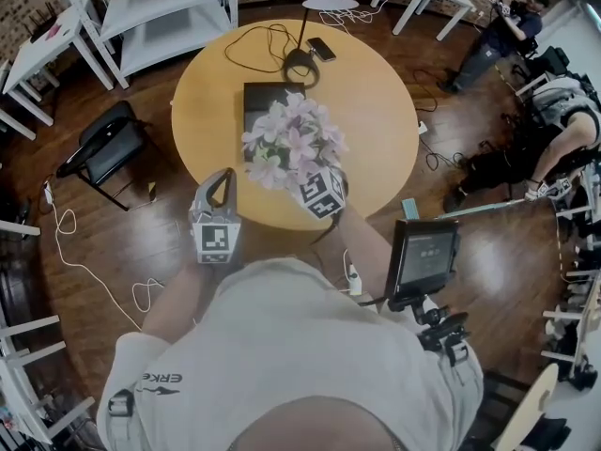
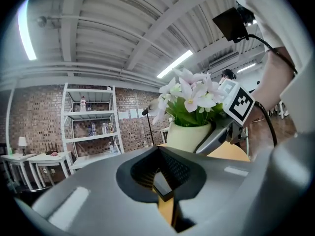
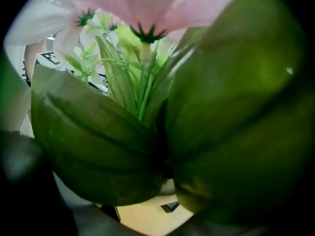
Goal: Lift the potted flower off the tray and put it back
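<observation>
Potted flower point(image 1: 291, 144) clamped in right gripper point(image 1: 315, 181) over round table point(image 1: 376, 92).
The right gripper's jaws are closed on the cream pot, and leaves fill its own view. The blossoms cover the near edge of the black tray point(image 1: 258, 97); whether the pot touches the tray cannot be told. The left gripper point(image 1: 221, 180) is at the near table edge, beside the flower, jaws together and empty.
</observation>
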A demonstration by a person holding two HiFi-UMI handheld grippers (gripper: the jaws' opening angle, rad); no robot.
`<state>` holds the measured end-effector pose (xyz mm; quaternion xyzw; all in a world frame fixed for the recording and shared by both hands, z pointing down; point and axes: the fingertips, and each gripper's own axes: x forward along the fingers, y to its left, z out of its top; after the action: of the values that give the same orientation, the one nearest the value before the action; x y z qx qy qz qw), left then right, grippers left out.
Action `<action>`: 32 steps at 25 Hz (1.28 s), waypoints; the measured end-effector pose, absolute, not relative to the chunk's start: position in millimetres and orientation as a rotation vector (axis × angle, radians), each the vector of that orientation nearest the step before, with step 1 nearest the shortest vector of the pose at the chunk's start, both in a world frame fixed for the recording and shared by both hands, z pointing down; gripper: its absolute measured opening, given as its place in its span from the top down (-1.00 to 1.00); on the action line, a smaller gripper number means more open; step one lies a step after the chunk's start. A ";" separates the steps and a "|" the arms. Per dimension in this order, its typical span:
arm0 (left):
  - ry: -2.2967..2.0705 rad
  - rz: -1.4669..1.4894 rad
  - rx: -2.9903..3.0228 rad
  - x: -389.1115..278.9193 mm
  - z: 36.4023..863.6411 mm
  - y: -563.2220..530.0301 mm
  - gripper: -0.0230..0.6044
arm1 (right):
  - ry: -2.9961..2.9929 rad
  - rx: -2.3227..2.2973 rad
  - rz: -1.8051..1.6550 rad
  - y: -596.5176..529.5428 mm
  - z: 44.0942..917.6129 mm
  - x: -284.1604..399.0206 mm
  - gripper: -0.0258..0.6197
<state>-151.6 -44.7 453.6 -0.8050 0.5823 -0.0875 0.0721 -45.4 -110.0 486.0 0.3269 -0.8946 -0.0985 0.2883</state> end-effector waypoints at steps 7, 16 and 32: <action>1.708 -0.222 -2.454 -168.3 448.7 -40.4 0.92 | -2.367 0.943 -0.282 -106.4 471.4 -59.9 -0.81; 1.721 -0.223 -2.476 -171.0 458.9 -56.4 0.92 | -2.348 0.954 -0.245 -121.4 482.7 -57.6 -0.81; 1.738 -0.276 -2.437 -158.4 450.0 -171.5 0.92 | -2.385 0.913 -0.209 -233.3 494.7 -44.7 -0.81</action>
<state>-158.4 -171.5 450.0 -0.8088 0.5769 -0.0918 0.0677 -44.7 -233.3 494.7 0.3415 -0.8920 -0.0781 0.2858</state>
